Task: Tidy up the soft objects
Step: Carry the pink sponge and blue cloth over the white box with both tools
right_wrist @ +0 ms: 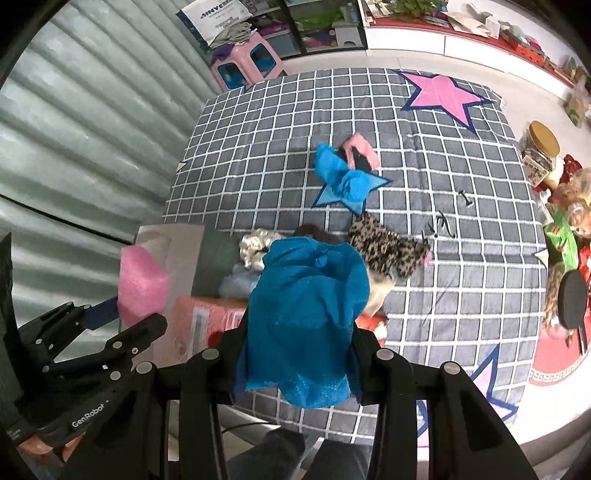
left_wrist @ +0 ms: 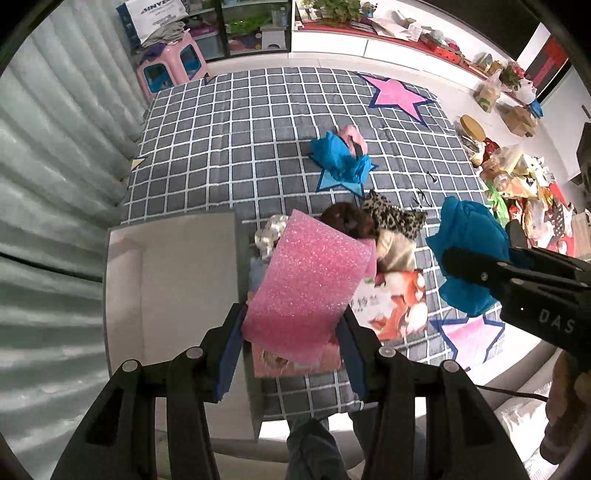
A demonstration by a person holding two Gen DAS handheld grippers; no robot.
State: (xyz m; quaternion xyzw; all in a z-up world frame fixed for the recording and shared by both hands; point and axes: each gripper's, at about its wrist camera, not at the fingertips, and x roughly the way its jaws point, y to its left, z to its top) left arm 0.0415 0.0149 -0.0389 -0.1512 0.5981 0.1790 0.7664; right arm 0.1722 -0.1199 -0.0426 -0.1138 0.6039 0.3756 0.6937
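Pink foam sheet [left_wrist: 306, 280] clenched in left tool [left_wrist: 291, 354] by the grey box [left_wrist: 147, 295] at the mat's [left_wrist: 240, 129] near edge | blue cloth [right_wrist: 306, 317] clenched in right tool [right_wrist: 299, 358] | judged midway: second blue cloth [right_wrist: 343, 181], pink slipper [right_wrist: 364, 151] mid-mat, leopard cloth [right_wrist: 388, 251] nearer still unsorted

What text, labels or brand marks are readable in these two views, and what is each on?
"DAS": on the body of the right tool, cut off at the frame edge.
"GenRobot": on the body of the left tool.
"SINVE…" / "INVER…": partial print on the white bag above the pink stool.
Print on the picture book under the soft items: too blurred to read.
Black marks on the checked blanket: illegible.
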